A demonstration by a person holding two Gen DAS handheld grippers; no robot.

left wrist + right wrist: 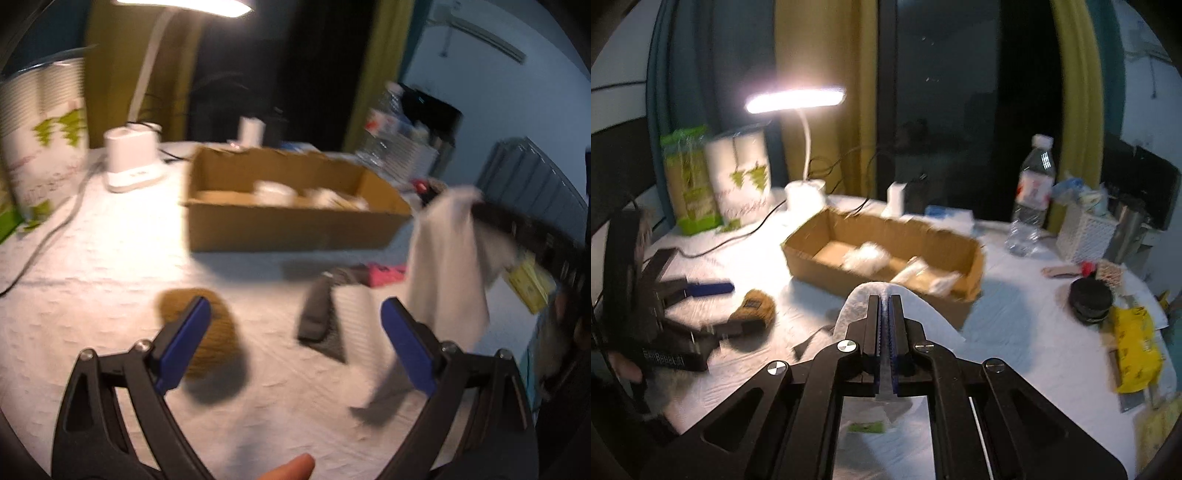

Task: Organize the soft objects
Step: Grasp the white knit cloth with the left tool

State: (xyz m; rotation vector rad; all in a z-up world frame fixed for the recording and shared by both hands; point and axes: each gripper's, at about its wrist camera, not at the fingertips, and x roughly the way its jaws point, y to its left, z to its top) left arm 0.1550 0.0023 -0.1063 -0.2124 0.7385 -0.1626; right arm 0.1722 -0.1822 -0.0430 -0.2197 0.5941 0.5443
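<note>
My right gripper point(885, 301) is shut on a white cloth point(925, 314), held in the air in front of the open cardboard box point(975, 266); in the left wrist view the cloth point(448, 258) hangs from it at the right. The box point(288, 225) holds several white soft items point(866, 256). My left gripper point(295, 315) is open and empty above the table, over a brown knitted item point(214, 332) and a dark grey cloth point(317, 314). A pink item point(386, 275) lies near the box. The brown item point(753, 308) lies beside the left gripper point(683, 295).
A lit desk lamp point(796, 99) and its white base point(131, 157) stand behind the box with cables. Tissue rolls point(738, 177) stand at the left. A water bottle point(1032, 195), white basket point(1084, 232), black round case point(1089, 297) and yellow packet point(1136, 347) crowd the right.
</note>
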